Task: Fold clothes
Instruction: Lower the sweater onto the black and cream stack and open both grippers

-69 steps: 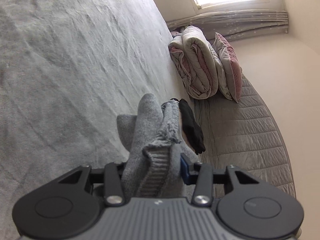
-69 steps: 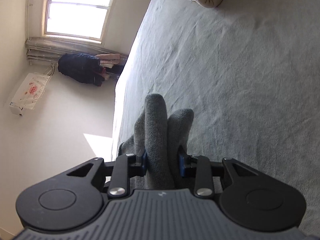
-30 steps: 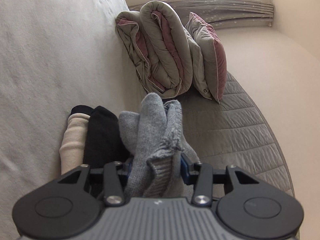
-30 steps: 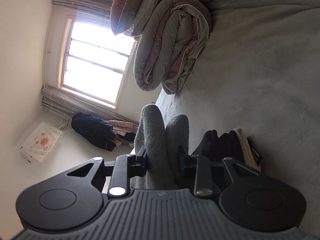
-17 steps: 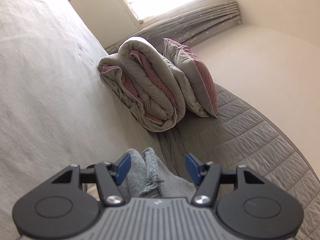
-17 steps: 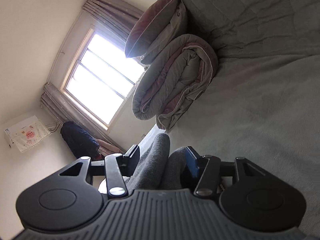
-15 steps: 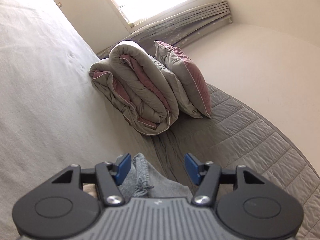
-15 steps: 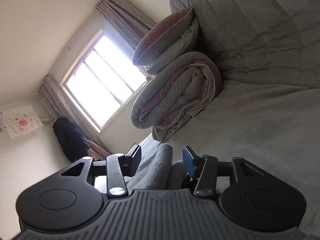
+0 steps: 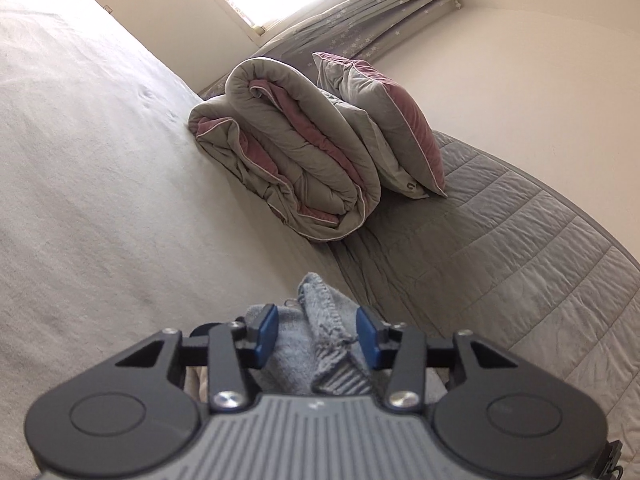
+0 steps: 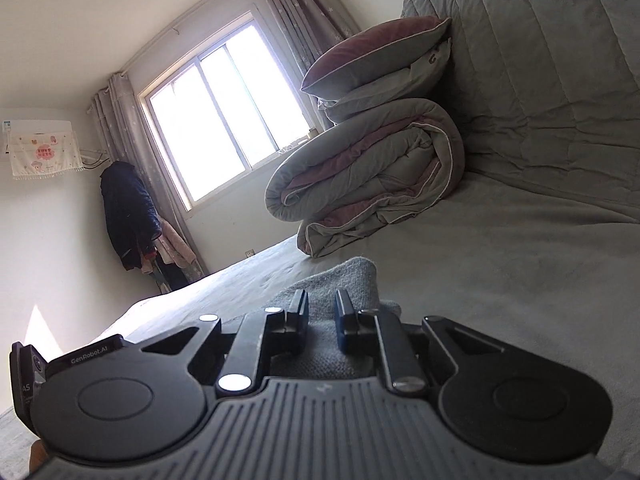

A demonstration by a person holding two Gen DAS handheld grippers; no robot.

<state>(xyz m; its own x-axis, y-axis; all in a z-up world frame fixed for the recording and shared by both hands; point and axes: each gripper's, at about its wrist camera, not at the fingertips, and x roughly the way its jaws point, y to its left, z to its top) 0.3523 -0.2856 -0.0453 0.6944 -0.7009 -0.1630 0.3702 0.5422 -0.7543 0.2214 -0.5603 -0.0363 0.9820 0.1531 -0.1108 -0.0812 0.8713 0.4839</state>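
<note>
Grey knit [image 9: 316, 344] lies bunched on the bed [image 9: 100, 208], seemingly set down folded, between the narrowing, unpinching left gripper [image 9: 317, 334] and right gripper [image 10: 321, 316]

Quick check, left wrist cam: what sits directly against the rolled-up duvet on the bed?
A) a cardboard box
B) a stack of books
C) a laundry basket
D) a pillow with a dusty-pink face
D: the pillow with its dusty-pink face leans right against the rolled duvet near the quilted headboard; no box, basket or books show in either view.
</note>
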